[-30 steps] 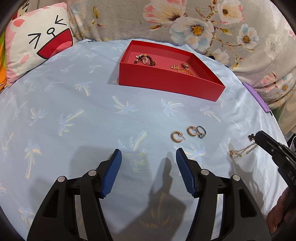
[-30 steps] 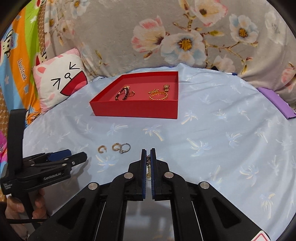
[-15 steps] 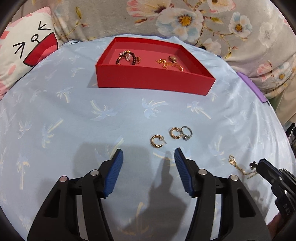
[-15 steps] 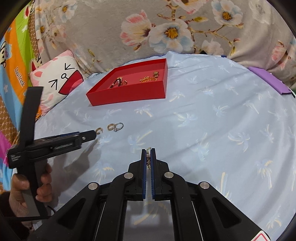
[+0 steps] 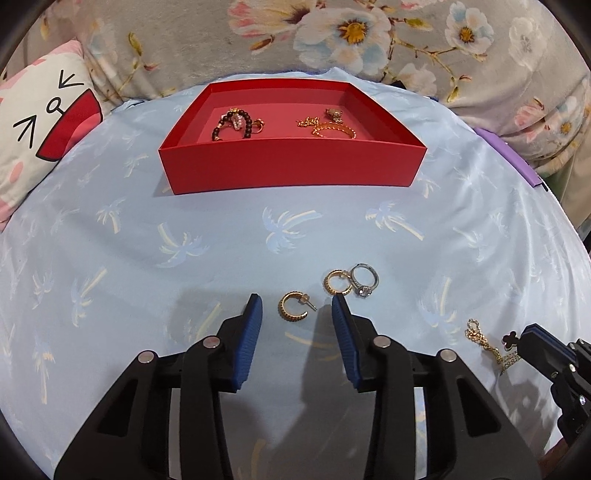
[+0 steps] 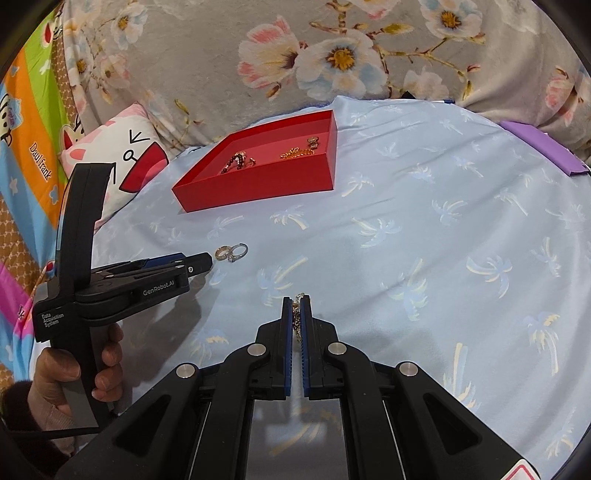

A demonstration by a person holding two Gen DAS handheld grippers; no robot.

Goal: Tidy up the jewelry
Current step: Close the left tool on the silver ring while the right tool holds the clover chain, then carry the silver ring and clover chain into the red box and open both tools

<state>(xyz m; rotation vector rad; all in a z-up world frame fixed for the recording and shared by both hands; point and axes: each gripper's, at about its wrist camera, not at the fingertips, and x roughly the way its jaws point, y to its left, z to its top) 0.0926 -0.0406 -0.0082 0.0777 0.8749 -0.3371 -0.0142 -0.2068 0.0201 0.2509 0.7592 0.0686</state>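
My left gripper (image 5: 296,308) is open, its blue fingers on either side of a gold hoop earring (image 5: 293,312) on the blue cloth. A second gold hoop (image 5: 335,281) and a silver stone ring (image 5: 365,282) lie just beyond the right finger. My right gripper (image 6: 296,306) is shut on a gold chain (image 6: 296,319); the chain (image 5: 491,343) with a black clover charm hangs from it in the left wrist view. A red tray (image 5: 295,170) at the back holds a dark bead bracelet (image 5: 232,123) and gold chains (image 5: 330,123).
A cat-face pillow (image 5: 40,125) lies at the left edge of the cloth. Floral fabric (image 5: 351,33) rises behind the tray. A purple item (image 6: 539,147) lies at the far right. The left gripper (image 6: 199,263) and the hand holding it show in the right wrist view.
My left gripper moved forward and right until the hoop earring came between its fingers, which narrowed a little. My right gripper lifted the chain and drew back from the tray.
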